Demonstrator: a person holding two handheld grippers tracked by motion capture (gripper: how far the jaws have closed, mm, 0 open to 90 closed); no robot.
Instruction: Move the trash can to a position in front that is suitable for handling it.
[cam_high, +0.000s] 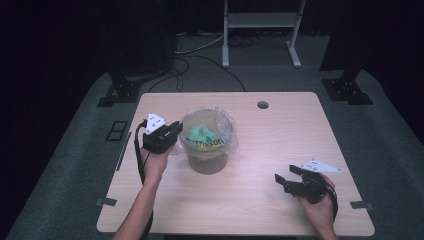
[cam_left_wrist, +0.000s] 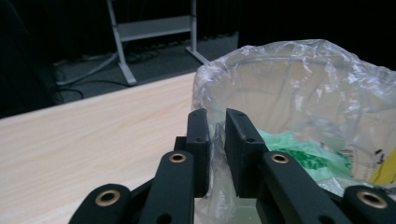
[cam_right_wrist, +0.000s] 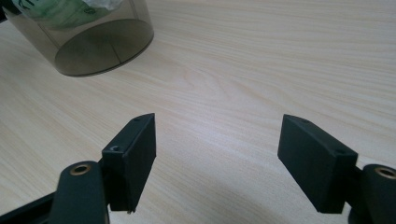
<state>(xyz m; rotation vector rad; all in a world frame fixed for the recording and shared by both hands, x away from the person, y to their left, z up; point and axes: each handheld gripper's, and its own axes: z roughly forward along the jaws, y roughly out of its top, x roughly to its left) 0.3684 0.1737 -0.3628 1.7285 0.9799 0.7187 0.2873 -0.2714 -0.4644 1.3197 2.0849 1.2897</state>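
Note:
A clear smoky bin (cam_high: 209, 159) stands left of the table's middle, lined with a thin plastic bag (cam_high: 223, 123) folded over its rim. Green and yellow rubbish (cam_high: 202, 136) lies inside. My left gripper (cam_high: 176, 131) is at the bin's left rim. In the left gripper view its jaws stand nearly together with the bag's film (cam_left_wrist: 215, 135) pinched between the pads, and the bag (cam_left_wrist: 303, 79) billows to the right. My right gripper (cam_high: 284, 175) rests near the table's front right, open and holding nothing. In the right gripper view, my right gripper (cam_right_wrist: 217, 140) faces bare tabletop, the bin (cam_right_wrist: 93, 42) at the upper left.
The wooden table (cam_high: 280, 130) has a cable hole (cam_high: 263, 105) near its far edge. On the floor beyond are a white frame (cam_high: 260, 30), cables and two black stand bases (cam_high: 120, 90) (cam_high: 347, 87).

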